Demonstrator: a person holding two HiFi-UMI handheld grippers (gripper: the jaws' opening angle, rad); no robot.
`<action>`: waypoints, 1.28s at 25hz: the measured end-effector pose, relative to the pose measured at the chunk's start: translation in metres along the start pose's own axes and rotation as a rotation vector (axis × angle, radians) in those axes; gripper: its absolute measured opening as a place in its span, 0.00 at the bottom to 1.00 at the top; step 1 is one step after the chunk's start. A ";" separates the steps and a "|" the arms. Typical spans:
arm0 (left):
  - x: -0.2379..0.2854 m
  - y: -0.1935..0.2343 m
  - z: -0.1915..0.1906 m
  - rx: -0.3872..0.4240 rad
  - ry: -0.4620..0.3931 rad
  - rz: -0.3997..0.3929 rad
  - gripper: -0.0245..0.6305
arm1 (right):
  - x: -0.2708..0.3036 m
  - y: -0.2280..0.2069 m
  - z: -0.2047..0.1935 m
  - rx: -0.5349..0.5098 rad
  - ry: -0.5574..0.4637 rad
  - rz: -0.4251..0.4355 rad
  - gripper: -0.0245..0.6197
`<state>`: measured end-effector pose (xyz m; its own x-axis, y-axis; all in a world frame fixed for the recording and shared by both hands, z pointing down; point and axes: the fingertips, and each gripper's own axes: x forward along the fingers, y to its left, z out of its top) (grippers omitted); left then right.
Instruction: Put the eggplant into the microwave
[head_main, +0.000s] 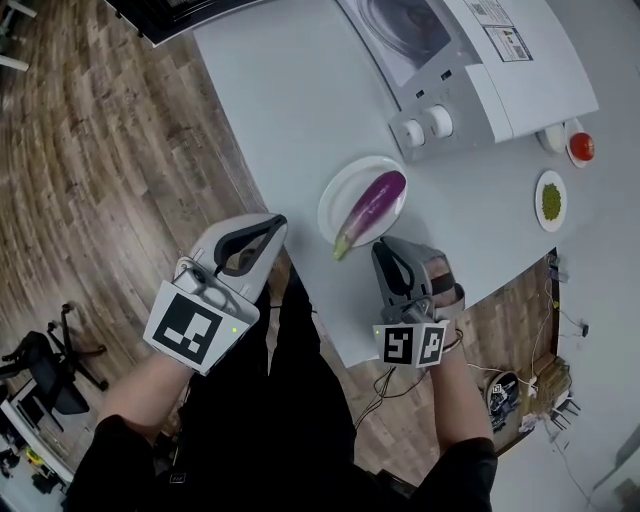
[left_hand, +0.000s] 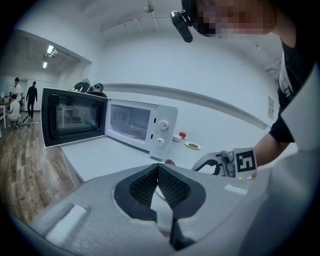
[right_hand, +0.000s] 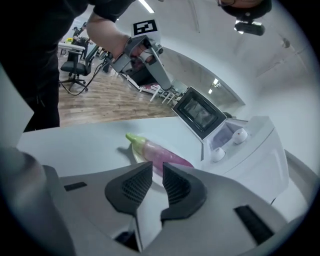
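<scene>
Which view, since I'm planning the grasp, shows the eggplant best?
The head view: the whole eggplant lies unobstructed on its plate. The right gripper view shows it partly behind the fingers; the left shows only a purple sliver.

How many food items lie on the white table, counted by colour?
Purple: 1, long purple eggplant on round white plate.
Red: 1, small round red food item.
Green: 1, green heap on small white dish.
Total: 3.
</scene>
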<state>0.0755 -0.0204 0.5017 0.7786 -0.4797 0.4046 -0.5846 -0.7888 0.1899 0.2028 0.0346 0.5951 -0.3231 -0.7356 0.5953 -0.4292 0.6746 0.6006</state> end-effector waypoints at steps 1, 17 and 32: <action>0.000 0.000 -0.002 -0.001 0.002 0.001 0.05 | 0.001 0.002 -0.002 -0.018 0.005 0.006 0.15; 0.000 0.010 -0.005 -0.017 0.005 0.017 0.05 | 0.014 0.016 -0.016 -0.261 0.050 0.047 0.17; -0.001 0.010 -0.013 -0.032 0.013 0.020 0.05 | 0.036 0.021 -0.005 -0.399 0.080 0.014 0.18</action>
<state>0.0657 -0.0234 0.5146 0.7640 -0.4898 0.4200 -0.6070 -0.7664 0.2103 0.1863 0.0222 0.6318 -0.2532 -0.7298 0.6351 -0.0591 0.6669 0.7428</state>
